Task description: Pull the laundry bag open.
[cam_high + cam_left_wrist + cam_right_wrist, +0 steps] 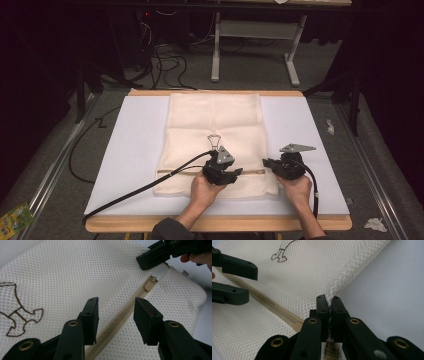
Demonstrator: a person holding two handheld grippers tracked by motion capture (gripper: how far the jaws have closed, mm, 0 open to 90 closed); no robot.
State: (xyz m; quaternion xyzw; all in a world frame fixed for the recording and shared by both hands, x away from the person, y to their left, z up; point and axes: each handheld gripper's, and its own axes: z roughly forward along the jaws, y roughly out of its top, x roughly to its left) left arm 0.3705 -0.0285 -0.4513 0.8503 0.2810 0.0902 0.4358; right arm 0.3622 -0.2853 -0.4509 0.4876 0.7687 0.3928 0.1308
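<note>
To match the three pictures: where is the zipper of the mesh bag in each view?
High view: zipper, thin line between both grippers.
Left gripper view: zipper, diagonal between the open jaws.
Right gripper view: zipper, diagonal at left.
Shared landmark: brown embroidery.

Mesh bag [215,135] flat on worktop [130,150]. Zipper [120,317] runs between left gripper [115,315] jaws; zipper pull [149,285] ahead; right gripper [329,306] at bag's edge.

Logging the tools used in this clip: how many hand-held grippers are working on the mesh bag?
2. The left hand-held gripper hangs open over the zipper of the mesh bag; the right hand-held gripper is shut on the bag's fabric at the zipper's end, near its right edge.
</note>
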